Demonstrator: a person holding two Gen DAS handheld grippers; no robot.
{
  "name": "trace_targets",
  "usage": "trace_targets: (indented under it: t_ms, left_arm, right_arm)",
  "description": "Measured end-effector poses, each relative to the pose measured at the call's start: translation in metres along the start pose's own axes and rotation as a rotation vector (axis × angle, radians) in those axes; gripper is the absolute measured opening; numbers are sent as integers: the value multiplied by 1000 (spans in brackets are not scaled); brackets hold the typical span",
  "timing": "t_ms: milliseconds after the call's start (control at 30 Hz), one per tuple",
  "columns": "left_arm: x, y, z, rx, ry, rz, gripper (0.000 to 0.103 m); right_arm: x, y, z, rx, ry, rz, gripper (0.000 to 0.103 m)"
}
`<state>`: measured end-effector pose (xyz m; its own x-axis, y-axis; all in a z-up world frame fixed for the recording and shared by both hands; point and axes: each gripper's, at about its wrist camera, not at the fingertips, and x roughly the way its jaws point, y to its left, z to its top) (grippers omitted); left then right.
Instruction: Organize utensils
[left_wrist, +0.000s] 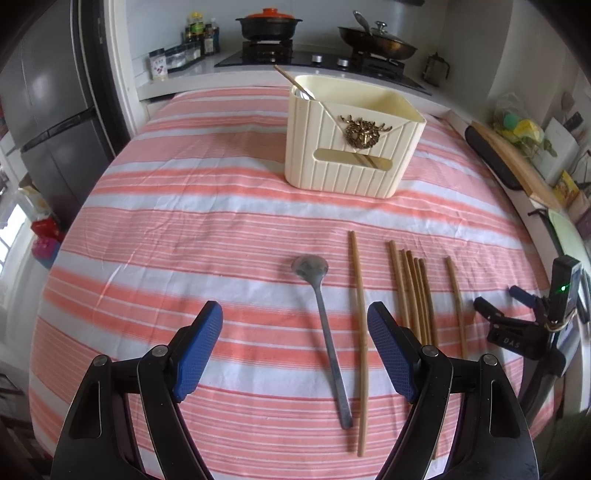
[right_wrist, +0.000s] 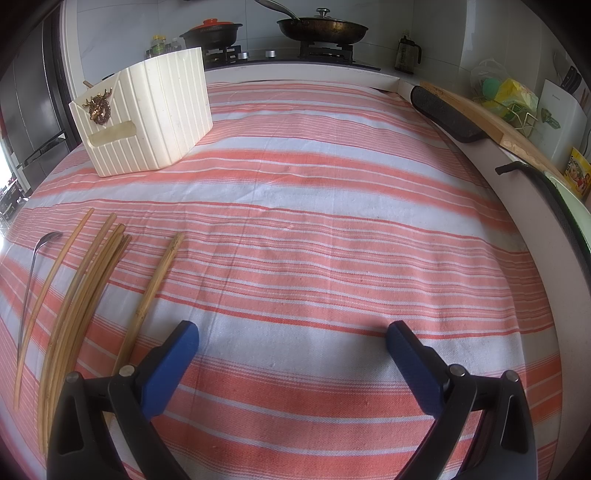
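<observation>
A cream ribbed utensil holder (left_wrist: 352, 147) with a gold deer badge stands on the striped tablecloth, a spoon and a chopstick inside it. It also shows in the right wrist view (right_wrist: 147, 114). A metal spoon (left_wrist: 325, 325) lies in front of my open left gripper (left_wrist: 295, 325), between its fingers. Several wooden chopsticks (left_wrist: 413, 295) lie right of the spoon, one single chopstick (left_wrist: 360, 332) next to it. My right gripper (right_wrist: 291, 343) is open and empty above bare cloth; the chopsticks (right_wrist: 85, 288) and the spoon (right_wrist: 31, 273) lie to its left. The right gripper also shows at the left wrist view's edge (left_wrist: 517, 325).
A stove with a black pot (left_wrist: 267, 24) and a lidded pan (left_wrist: 376, 38) stands behind the table. A fridge (left_wrist: 48, 110) is at the left. A cutting board (right_wrist: 480, 110) and clutter line the table's right side.
</observation>
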<state>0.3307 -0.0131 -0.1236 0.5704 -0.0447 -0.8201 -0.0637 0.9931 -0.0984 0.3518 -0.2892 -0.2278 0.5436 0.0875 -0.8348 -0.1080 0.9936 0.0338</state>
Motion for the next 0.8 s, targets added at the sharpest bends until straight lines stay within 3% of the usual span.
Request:
trace_targets:
  t_ms: [167,800]
  left_arm:
    - [5,-6,0,-26,27,-33,82]
    - [-7,-17,-10,31,-25,-5,83]
  right_arm:
    - [0,0,0,0,0,0,103]
    - [0,0,-1,0,2,-3,103]
